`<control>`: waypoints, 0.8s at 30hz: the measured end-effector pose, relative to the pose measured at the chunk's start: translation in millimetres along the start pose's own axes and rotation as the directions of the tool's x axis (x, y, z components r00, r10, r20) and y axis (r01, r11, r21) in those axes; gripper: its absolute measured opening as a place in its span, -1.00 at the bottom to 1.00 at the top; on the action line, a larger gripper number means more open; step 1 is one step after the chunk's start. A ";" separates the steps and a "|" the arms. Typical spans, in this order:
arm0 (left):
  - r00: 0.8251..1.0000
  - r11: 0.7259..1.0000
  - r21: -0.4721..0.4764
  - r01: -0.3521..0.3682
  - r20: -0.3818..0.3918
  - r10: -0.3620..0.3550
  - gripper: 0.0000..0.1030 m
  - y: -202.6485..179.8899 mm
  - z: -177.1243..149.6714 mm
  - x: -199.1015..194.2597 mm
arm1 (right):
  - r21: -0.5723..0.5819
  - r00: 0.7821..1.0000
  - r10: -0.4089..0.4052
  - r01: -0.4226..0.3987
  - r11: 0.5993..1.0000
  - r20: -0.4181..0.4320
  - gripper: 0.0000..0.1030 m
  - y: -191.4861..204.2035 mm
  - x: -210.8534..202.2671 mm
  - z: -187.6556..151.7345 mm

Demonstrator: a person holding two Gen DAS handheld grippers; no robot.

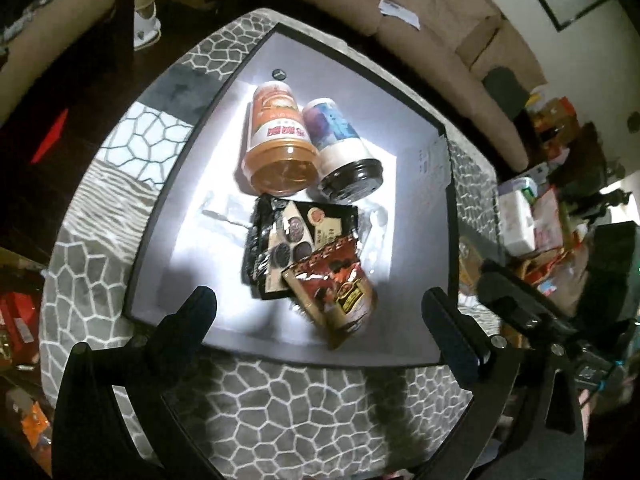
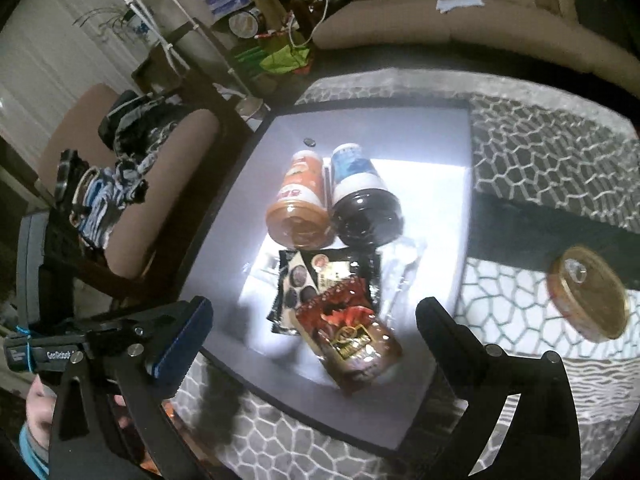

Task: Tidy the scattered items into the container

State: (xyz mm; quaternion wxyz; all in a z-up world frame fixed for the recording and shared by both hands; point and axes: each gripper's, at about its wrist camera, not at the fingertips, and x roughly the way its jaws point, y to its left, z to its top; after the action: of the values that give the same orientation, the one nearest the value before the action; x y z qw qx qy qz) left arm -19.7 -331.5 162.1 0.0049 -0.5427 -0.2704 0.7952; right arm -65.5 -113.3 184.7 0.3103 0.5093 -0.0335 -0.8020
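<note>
Both your left gripper [image 1: 318, 322] and right gripper [image 2: 314, 330] hung released and empty over the shallow grey black-rimmed tray [image 2: 448, 128]. It already held two jars and two snack packets near its middle. One flat round gold-lidded tin [image 2: 588, 298] lay outside on the patterned cloth, beyond the tray's right edge, probably next to collect.

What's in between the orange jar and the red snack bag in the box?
A black cookie packet lies between the orange jar and the red snack bag, which overlaps its near edge. Both wrist views show it.
</note>
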 end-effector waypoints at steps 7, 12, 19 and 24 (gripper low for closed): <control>0.999 0.999 0.027 -0.034 -0.004 0.034 1.00 -3.4 -28.0 -2.3 | 0.007 0.999 -0.031 0.031 0.999 0.035 1.00 -5.3 -29.5 -25.2; 0.998 0.996 0.062 -0.069 0.007 0.069 1.00 -13.2 -45.3 -10.4 | 0.023 0.998 -0.029 0.028 0.999 0.048 1.00 -13.8 -47.5 -42.8; 0.989 0.972 0.197 -0.131 0.097 0.114 1.00 -55.0 -68.2 -24.3 | 0.045 0.995 -0.063 0.060 0.997 0.079 1.00 -62.7 -79.7 -67.2; 0.988 0.930 0.363 -0.062 0.154 0.005 1.00 -115.0 -91.4 -14.6 | 0.182 0.988 -0.076 0.050 0.982 0.135 1.00 -140.3 -114.0 -84.2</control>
State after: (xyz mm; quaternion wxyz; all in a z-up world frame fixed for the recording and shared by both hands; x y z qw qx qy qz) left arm 32.6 -198.9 200.5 0.0721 -0.4752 -0.1072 0.8703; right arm -27.1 82.3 183.3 0.2346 0.4779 -0.1109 -0.8392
